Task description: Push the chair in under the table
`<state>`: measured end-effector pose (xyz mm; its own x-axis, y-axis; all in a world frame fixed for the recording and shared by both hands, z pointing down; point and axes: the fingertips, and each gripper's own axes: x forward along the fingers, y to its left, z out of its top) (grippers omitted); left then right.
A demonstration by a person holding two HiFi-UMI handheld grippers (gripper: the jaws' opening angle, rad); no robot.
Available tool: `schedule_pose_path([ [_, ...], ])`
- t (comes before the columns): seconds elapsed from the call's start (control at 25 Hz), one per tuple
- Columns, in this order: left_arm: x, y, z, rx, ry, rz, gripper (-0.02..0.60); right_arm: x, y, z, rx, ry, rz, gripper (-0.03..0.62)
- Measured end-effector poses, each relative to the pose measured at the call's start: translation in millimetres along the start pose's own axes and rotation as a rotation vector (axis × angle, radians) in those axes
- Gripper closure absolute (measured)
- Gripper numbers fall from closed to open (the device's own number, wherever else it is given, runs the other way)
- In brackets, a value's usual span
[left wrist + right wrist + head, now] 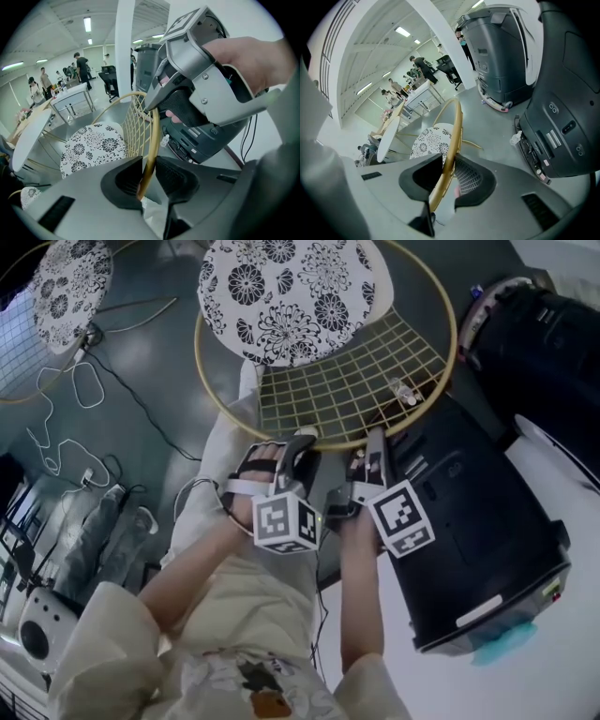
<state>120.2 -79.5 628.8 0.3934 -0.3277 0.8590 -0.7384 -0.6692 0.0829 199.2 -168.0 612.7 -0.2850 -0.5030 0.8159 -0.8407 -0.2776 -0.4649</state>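
L gripper [303, 441] and R gripper [374, 441] both clamped on chair [356, 381] rim (gold hoop), side by side. Black machine [478, 521] close right of R fingers; open floor [159, 362] left.

Big black machine [478, 521] sits on the right, with a small bottle [515, 137] on the floor [159, 362] just beside it. White cables [66, 418] loop around on the left. Some people [82, 65] stand way in the back.
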Motion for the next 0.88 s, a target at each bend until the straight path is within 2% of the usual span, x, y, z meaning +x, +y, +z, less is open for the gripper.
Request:
schedule_pose_path([
  [0.88,-13.4,-4.8,1.7,0.008,-0.007,0.005,0.497,-14.8,2.8,-1.2,-0.002,-0.012,0.011,0.510],
])
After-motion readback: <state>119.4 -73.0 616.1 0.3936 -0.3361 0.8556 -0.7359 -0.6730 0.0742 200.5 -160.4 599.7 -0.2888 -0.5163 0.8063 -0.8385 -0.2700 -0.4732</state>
